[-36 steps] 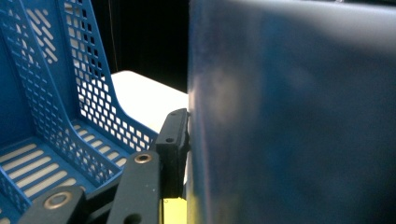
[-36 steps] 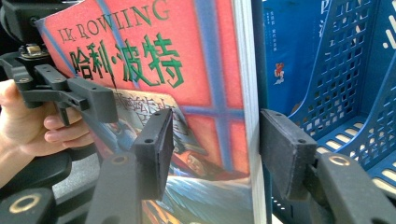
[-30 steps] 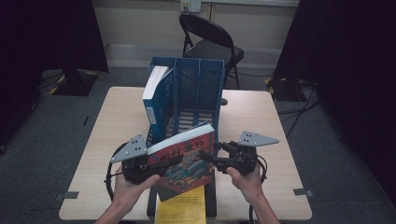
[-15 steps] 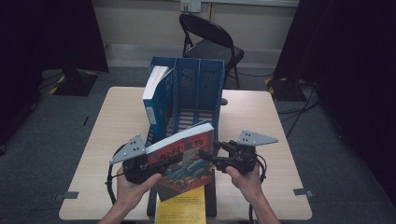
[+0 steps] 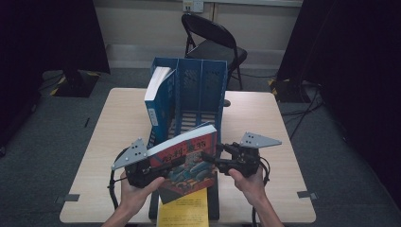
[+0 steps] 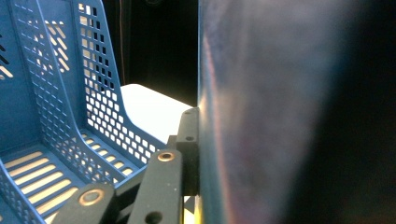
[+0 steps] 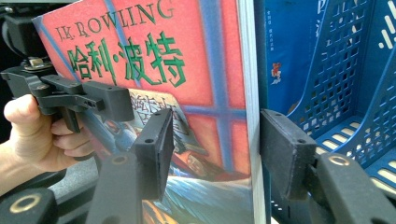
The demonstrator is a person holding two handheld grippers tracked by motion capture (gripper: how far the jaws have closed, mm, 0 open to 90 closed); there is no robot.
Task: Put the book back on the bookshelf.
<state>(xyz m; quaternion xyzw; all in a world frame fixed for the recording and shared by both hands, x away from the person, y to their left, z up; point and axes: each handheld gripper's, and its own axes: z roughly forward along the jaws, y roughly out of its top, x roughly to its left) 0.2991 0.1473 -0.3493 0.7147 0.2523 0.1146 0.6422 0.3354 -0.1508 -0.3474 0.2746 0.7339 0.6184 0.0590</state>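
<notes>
A light wooden table point(image 5: 113, 127) stands on grey carpet point(image 5: 42, 142) in a dim room, with black curtains point(image 5: 47, 33) at the sides. A black folding chair point(image 5: 213, 40) waits behind the table. A blue file rack point(image 5: 198, 94) stands on the table with a blue book point(image 5: 158, 99) upright in its left slot.

A red book point(image 5: 187, 158) is held up in the air just in front of the rack. The left gripper point(image 5: 149, 168) is clamped on the book's left edge. The right gripper point(image 5: 215, 161) has its jaws apart around the book's right edge, with a gap on one side. A yellow book point(image 5: 184, 213) lies below on the table.
</notes>
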